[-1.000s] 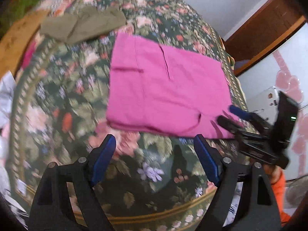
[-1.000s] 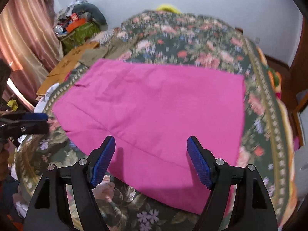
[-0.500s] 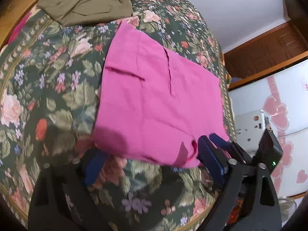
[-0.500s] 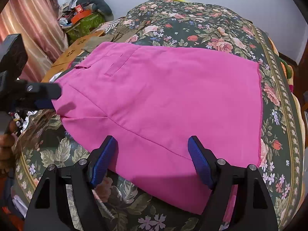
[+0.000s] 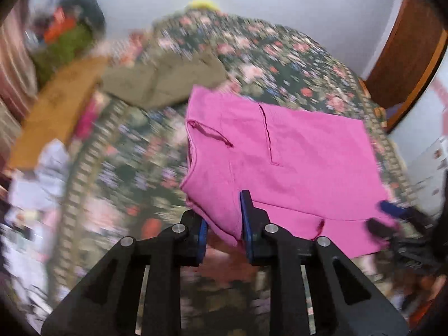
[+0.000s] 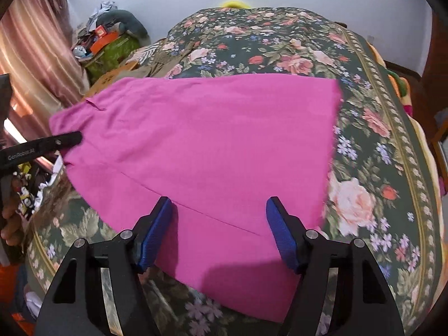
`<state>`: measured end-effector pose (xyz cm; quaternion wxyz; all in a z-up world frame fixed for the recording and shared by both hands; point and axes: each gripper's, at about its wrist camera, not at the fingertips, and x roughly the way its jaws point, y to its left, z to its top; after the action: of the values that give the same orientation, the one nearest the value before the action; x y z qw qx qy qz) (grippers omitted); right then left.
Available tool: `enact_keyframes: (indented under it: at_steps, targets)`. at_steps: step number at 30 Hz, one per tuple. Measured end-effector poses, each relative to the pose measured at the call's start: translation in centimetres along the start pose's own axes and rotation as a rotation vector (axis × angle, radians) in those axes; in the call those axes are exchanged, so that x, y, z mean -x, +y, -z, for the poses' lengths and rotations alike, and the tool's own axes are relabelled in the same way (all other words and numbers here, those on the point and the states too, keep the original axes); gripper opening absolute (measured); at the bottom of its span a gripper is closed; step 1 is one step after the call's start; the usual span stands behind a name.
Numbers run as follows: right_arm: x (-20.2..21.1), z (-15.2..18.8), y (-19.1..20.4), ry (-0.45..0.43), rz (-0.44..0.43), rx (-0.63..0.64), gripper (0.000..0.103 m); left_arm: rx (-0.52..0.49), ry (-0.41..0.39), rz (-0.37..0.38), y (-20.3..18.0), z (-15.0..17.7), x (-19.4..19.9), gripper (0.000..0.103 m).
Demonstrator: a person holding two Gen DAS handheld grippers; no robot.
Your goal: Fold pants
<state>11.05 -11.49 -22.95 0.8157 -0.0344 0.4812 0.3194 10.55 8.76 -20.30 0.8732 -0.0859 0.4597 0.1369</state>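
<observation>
The pink pants [image 6: 212, 145] lie flat, folded in half, on the floral bedspread [image 6: 378, 145]. In the left wrist view the pants [image 5: 294, 156] show their waistband at the left. My left gripper [image 5: 224, 224] is shut on the near waistband corner, and the cloth is lifted a little there. It also shows in the right wrist view [image 6: 67, 140], at the pants' left edge. My right gripper [image 6: 218, 224] is open, its fingers hovering over the near edge of the pants. It shows in the left wrist view [image 5: 386, 218] at the near right corner.
Olive-green pants [image 5: 162, 84] lie folded beyond the pink pair. A cardboard sheet [image 5: 58, 106] and a heap of clutter [image 6: 109, 39] sit left of the bed. A curtain [image 6: 30, 56] hangs at left, a wooden door frame [image 5: 406, 56] at right.
My left gripper has closed on the waistband corner and lifted it; the left view swung fast and is blurred. My right gripper has moved lower and closer over the near edge, still open.
</observation>
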Motion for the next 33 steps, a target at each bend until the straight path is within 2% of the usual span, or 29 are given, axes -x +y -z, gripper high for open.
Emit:
enact_keyframes:
  at_steps: [3,9,13,17,19,24,28,33]
  targets:
    - [0.3,0.7,0.6,0.01,0.047,0.052,0.065,-0.099,-0.087,-0.124,-0.4,0.8,1.4,0.022]
    - [1.0,1.6,0.4,-0.001,0.064,0.048,0.065,-0.171,-0.161,-0.144,-1.6,-0.2,3.3,0.02]
    - [0.9,2.0,0.2,-0.021,0.059,0.023,0.066,-0.205,-0.234,-0.083,-4.1,-2.2,5.5,0.019]
    - [1.0,2.0,0.0,-0.029,0.051,0.002,0.066,-0.248,-0.256,0.047,-7.3,-4.0,7.1,0.018]
    - [1.4,1.9,-0.3,-0.033,0.045,-0.019,0.066,-0.281,-0.24,0.128,-9.2,-4.5,7.5,0.018]
    - [3.4,1.9,-1.6,-0.077,0.082,-0.066,0.066,-0.336,-0.167,0.252,-12.8,-5.0,6.8,0.017]
    - [5.6,2.2,-3.5,-0.124,0.108,-0.124,0.066,-0.356,-0.075,0.338,-15.4,-4.7,4.9,0.017]
    - [6.5,2.5,-5.1,-0.128,0.14,-0.154,0.067,-0.351,0.067,0.419,-17.8,-3.9,1.4,0.016]
